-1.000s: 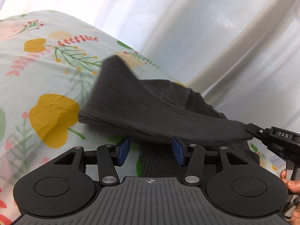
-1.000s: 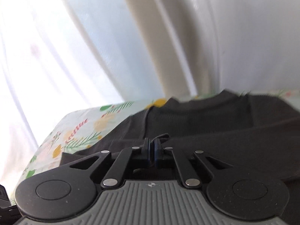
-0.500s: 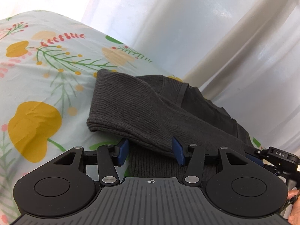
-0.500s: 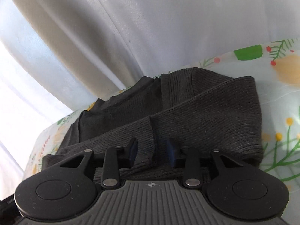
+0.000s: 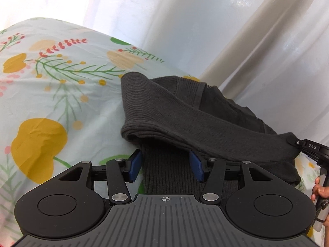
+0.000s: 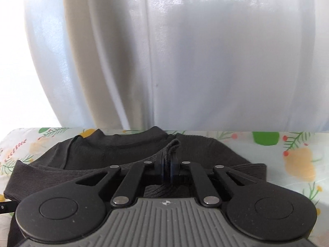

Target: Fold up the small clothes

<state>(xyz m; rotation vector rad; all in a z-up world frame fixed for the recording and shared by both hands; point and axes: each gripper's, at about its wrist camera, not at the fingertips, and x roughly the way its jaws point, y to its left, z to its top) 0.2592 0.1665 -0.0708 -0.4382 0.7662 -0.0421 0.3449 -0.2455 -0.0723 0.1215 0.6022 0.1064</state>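
Two tongs work one dark ribbed sweater (image 5: 185,121) on the floral sheet (image 5: 61,94): right tongs (image 6: 167,169) have just closed, pinching a fold; left tongs (image 5: 165,165) gape (cloth between, unpressed).

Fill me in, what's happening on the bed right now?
A person with a gripper in each hand is folding a dark ribbed sweater on a floral sheet. The right gripper has just closed and now pinches a fold of the knit. The left gripper is open, its blue pads either side of the fabric without pressing it. One sleeve lies folded across the body; the fold isn't finished.
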